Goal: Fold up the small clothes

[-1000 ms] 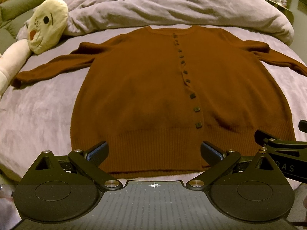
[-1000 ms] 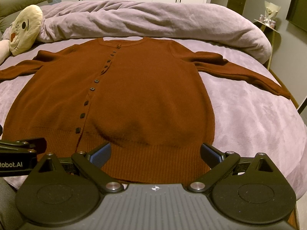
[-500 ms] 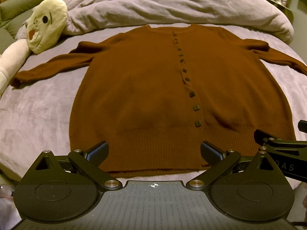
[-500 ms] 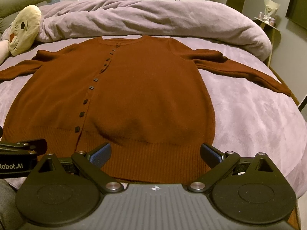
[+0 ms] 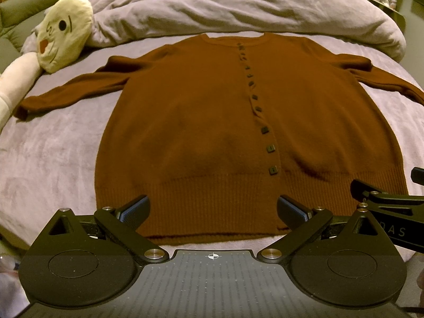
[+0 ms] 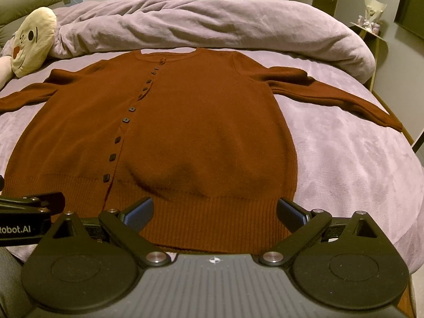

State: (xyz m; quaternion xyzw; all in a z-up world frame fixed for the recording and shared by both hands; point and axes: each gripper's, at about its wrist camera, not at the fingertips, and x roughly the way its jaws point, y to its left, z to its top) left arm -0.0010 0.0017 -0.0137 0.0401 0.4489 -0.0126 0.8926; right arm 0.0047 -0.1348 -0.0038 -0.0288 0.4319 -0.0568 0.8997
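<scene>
Rust-brown buttoned cardigan [image 5: 190, 122] lying flat, sleeves outspread, on the lilac bed [image 5: 53, 153]: my left gripper [image 5: 212, 212] and right gripper [image 6: 215, 212], both spread wide and empty, hover at its ribbed hem [image 6: 212, 217], the firmest hold on this soft, limp, light knit.

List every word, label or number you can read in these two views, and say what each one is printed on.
"Robot.AI": white letters on the left gripper body, at the left edge of the right wrist view.
"DAS": faint letters on the right gripper body, at the right edge of the left wrist view; more may be cut off.
The cardigan shows no readable label.
</scene>
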